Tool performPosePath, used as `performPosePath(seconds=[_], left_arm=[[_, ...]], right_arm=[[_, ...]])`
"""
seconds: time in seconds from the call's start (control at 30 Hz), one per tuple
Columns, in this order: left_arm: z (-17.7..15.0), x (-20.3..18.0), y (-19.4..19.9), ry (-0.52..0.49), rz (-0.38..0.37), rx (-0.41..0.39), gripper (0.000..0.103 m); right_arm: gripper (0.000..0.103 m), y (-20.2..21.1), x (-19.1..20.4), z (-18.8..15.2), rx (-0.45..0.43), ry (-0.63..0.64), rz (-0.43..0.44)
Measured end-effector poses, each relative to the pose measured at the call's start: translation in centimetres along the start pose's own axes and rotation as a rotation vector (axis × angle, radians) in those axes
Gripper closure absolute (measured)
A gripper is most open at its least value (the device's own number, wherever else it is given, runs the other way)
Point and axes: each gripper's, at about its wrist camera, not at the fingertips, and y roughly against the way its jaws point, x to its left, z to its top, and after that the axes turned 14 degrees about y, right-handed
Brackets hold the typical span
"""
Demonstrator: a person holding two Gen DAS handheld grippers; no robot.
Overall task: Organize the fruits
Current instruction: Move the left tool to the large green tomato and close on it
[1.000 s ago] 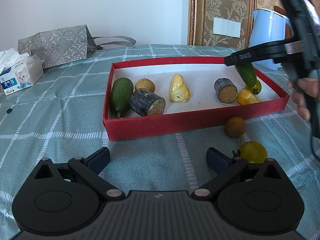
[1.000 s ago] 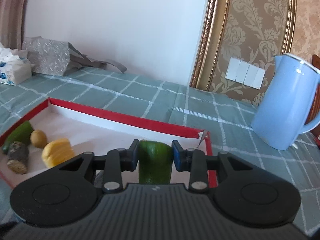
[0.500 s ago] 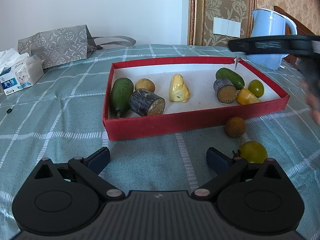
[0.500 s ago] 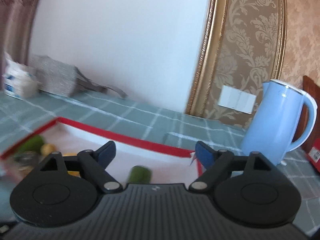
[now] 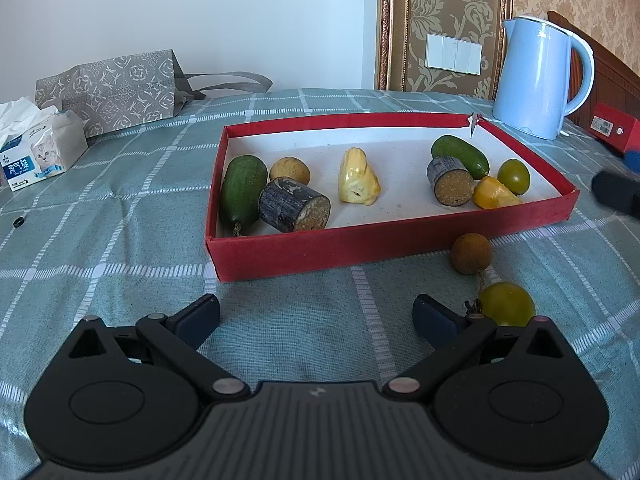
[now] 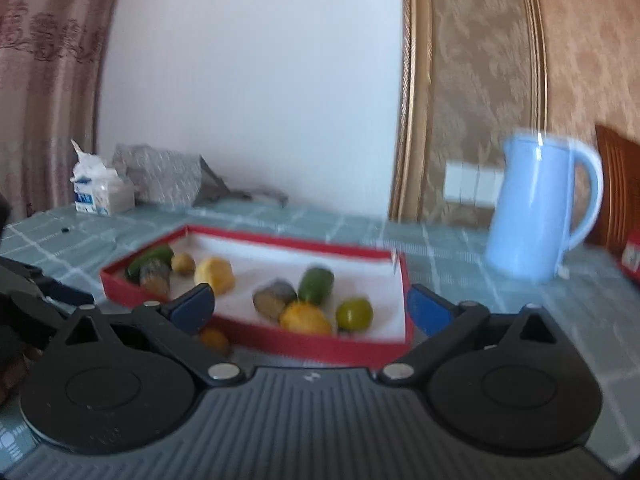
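Checked tablecloth (image 5: 120, 240); cucumber (image 5: 460, 155) in red box (image 5: 360, 248), seemingly beyond right claw (image 6: 310, 304), empty, just spread wide.

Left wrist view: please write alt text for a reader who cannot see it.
A shallow red cardboard box on a green checked tablecloth holds eight fruit pieces, including a small green cucumber at its far right. A round brown fruit and a yellow-green fruit lie outside the near wall, beyond the open, empty left gripper. A pale blue kettle stands behind.
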Motion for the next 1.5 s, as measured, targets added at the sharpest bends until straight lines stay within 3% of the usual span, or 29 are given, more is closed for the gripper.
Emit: performPosePath(seconds=[0.03,0.13,0.3,0.67,0.83,1.0,1.2,1.5], left_arm=[[0.0,0.0,0.0,0.000,0.000,0.000,0.000],[0.0,0.0,0.0,0.001,-0.001,-0.001,0.000],[-0.1,0.4,0.5,0.020,-0.011,-0.010,0.000],[-1.1,-0.3,2.5,-0.021,-0.119,-0.070,0.000],[-1.2,-0.5,3.9,-0.019,-0.230,-0.112,0.000],[-1.8,-2.2,4.0,-0.064,-0.277,-0.088,0.000],[-2.6,-4.6,3.5,-0.110,-0.262,-0.059,0.000],[-2.8,-5.8,2.2,-0.087,-0.204,-0.023,0.000]], right_arm=[[0.010,-0.2,-0.3,-0.2,0.018,-0.030,0.013],[0.010,-1.0,-1.1,-1.0,0.062,-0.096,0.022],[0.010,-1.6,-0.3,-1.6,0.099,-0.037,-0.019],[0.010,-2.3,-0.9,-2.0,0.169,-0.065,-0.028],[0.004,-3.0,-1.6,-2.4,0.210,-0.113,-0.018],[0.004,-3.4,-2.3,-2.8,0.234,-0.158,-0.016],[0.002,-3.5,-2.2,-2.8,0.241,-0.152,-0.023],[0.000,-3.8,-2.5,-3.0,0.263,-0.182,-0.034]])
